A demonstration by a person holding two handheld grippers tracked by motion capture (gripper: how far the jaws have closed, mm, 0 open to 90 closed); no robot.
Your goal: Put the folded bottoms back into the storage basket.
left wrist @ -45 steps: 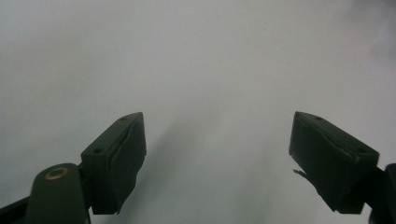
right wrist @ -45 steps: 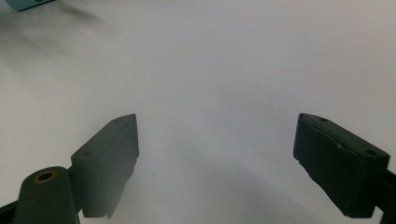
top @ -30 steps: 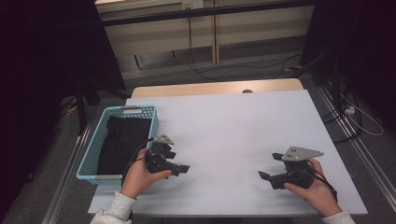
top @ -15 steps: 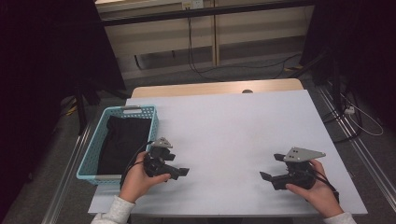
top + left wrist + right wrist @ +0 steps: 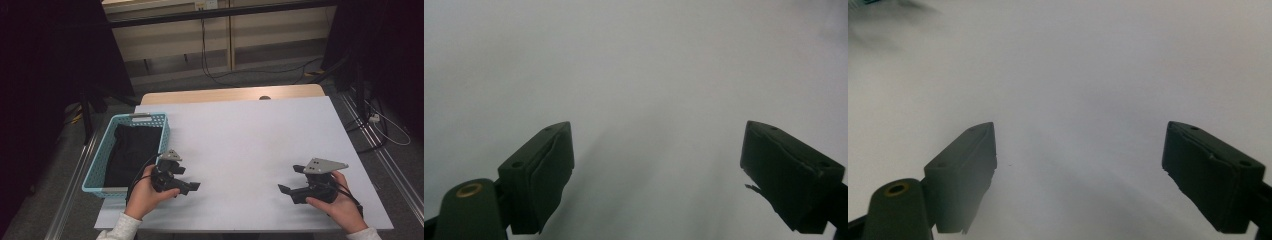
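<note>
— Left gripper [image 5: 186,182]?
— Jaws spread wide, nothing between, low over the white table [image 5: 240,145], just right of the blue basket [image 5: 100,172].
— Basket contents?
— Dark cloth [image 5: 131,154], lying inside.
— Right gripper [image 5: 292,181]?
— Also spread, empty, well right of the basket, near the table's front edge.

two claws [image 5: 186,180] [image 5: 291,181], one basket [image 5: 95,172], one black cloth [image 5: 131,152]
</note>
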